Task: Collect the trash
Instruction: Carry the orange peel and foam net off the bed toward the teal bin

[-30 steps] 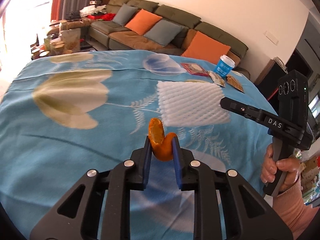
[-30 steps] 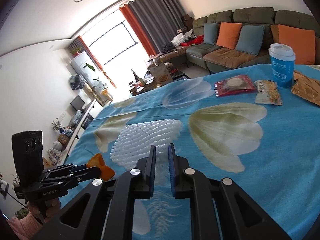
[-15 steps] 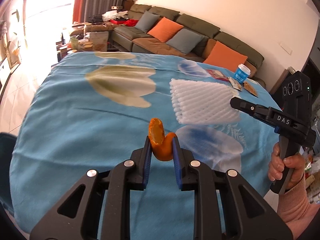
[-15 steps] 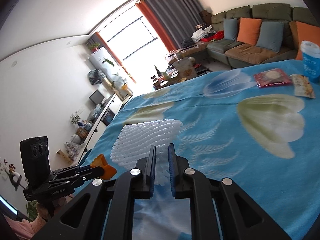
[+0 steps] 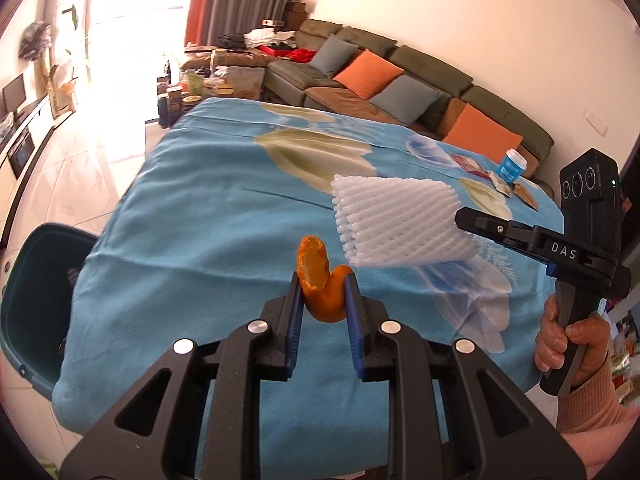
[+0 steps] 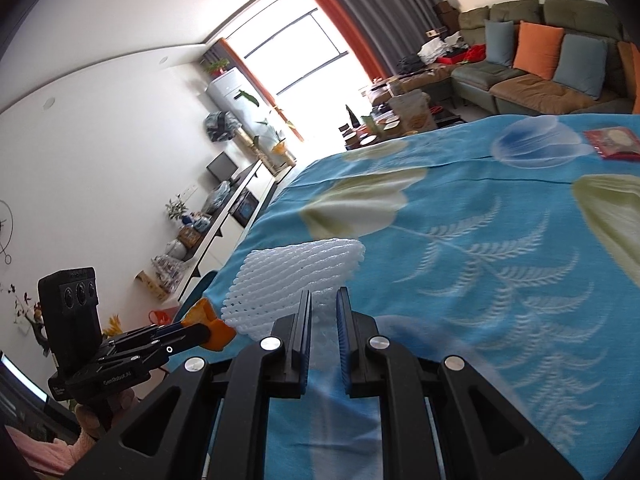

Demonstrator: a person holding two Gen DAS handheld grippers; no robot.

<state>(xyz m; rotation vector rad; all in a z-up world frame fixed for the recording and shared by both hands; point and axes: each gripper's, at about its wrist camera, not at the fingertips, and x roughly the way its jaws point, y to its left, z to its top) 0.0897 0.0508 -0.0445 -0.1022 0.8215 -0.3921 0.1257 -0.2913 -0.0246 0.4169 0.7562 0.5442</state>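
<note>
One orange peel (image 5: 322, 280); one foam net (image 5: 400, 222)

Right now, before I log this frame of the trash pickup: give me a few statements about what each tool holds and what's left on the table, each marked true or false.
1. The left tool grips a piece of orange peel. True.
2. The right tool is empty. False: it holds a white foam net, lifted off the blue tablecloth.
3. A blue cup stands at the far end of the table. True.
4. The snack wrappers near the cup have already been picked up. False: they still lie on the cloth.
5. A dark teal bin sits on the floor beside the table's near corner. True.
</note>
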